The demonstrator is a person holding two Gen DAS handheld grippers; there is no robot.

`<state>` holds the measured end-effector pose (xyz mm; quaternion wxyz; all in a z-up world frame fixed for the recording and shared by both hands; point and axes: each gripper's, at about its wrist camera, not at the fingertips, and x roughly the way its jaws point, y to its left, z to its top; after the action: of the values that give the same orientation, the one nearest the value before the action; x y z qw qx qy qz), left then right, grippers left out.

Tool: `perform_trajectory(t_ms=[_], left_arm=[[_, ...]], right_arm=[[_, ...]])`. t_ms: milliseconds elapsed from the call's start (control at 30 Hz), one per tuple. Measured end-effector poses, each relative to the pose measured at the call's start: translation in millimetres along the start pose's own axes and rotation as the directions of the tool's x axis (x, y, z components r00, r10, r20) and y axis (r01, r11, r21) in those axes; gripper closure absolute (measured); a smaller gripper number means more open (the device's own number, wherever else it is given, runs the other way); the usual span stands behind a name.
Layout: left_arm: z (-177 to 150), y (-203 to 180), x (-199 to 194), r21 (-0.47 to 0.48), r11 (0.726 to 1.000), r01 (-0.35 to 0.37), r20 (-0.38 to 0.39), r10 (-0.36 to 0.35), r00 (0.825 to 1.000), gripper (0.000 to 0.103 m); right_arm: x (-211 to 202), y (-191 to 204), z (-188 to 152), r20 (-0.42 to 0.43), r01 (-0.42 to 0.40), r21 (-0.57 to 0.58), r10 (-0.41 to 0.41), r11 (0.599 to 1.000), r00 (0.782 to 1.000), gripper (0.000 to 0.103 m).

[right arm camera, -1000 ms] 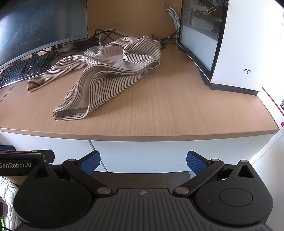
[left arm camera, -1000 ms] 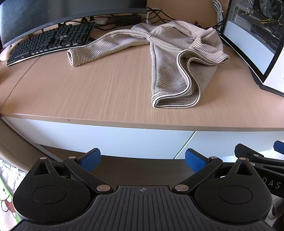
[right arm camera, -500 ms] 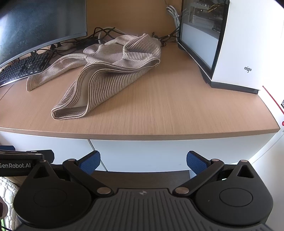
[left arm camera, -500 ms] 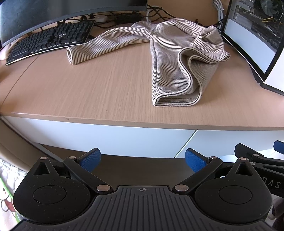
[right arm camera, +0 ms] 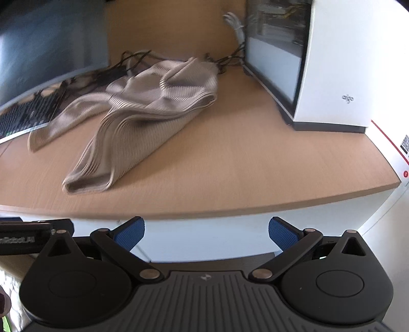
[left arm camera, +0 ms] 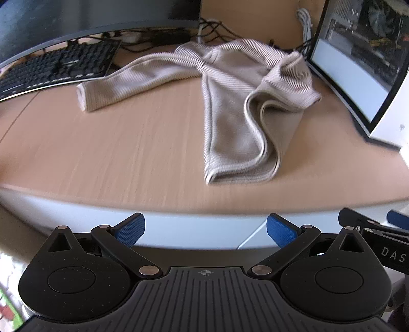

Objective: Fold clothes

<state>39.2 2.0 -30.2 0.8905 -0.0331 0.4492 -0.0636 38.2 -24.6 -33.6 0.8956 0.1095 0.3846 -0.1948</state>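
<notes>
On the wooden bench (left arm camera: pixel 107 143), toward its far right part, lies a beige striped sweater (left arm camera: pixel 235 122), crumpled and unfolded. One sleeve (left arm camera: pixel 133 81) stretches leftward, its cuff ending just beside a black keyboard (left arm camera: pixel 58 66). The body of the garment is doubled over itself, with the ribbed hem (left arm camera: pixel 240 176) nearest the bench's front edge; in the right wrist view the same hem (right arm camera: pixel 87 181) lies left of centre. Behind the keyboard stands a curved monitor (left arm camera: pixel 76 18), with a tangle of cables (left arm camera: pixel 163 35) along the back panel. At the far right stands a white computer case (right arm camera: pixel 337 61) with a glass side panel, near the sweater's raised fold but apart from it.

The left tool (left arm camera: pixel 204 227) hangs in front of the bench edge, below the tabletop, its blue-padded fingers (left arm camera: pixel 130 227) spread wide and grasping nothing. The right tool (right arm camera: pixel 205 231) sits likewise before the bench edge, released, its blue pads (right arm camera: pixel 282 233) well apart and empty. Both tools are well apart from the sweater. Both views are motion-blurred, so the finer weave of the fabric cannot be told.
</notes>
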Motion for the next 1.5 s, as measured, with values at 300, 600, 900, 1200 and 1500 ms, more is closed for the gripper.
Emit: perform_trajectory(t_ms=[300,600,900,1200,1500], left_arm=[[80,-7,10,0.028,0.979,0.204,0.242,-0.204,0.948,0.000],[154,-22,43,-0.006,0.973,0.230,0.392,-0.209,0.896,0.000],[191,69,60,-0.057,0.902,0.429,0.335,-0.387,0.859,0.000],[184,22,133,-0.240,0.895,0.375,0.415,-0.255,0.873,0.000],[159,31,148,-0.202,0.970,0.136,0.457,-0.029,0.889,0.000]], right_arm=[[15,-36,46,0.168,-0.081,0.088,0.065,0.993,0.984,0.000],[28,-51,111,0.303,-0.266,0.013,0.250,0.964,0.919,0.000],[72,2,172,0.294,-0.236,0.254,0.157,0.938,0.943,0.000],[87,31,209,0.349,-0.263,-0.056,0.266,0.963,0.899,0.000],[184,28,208,0.138,-0.356,0.063,0.345,0.932,0.928,0.000]])
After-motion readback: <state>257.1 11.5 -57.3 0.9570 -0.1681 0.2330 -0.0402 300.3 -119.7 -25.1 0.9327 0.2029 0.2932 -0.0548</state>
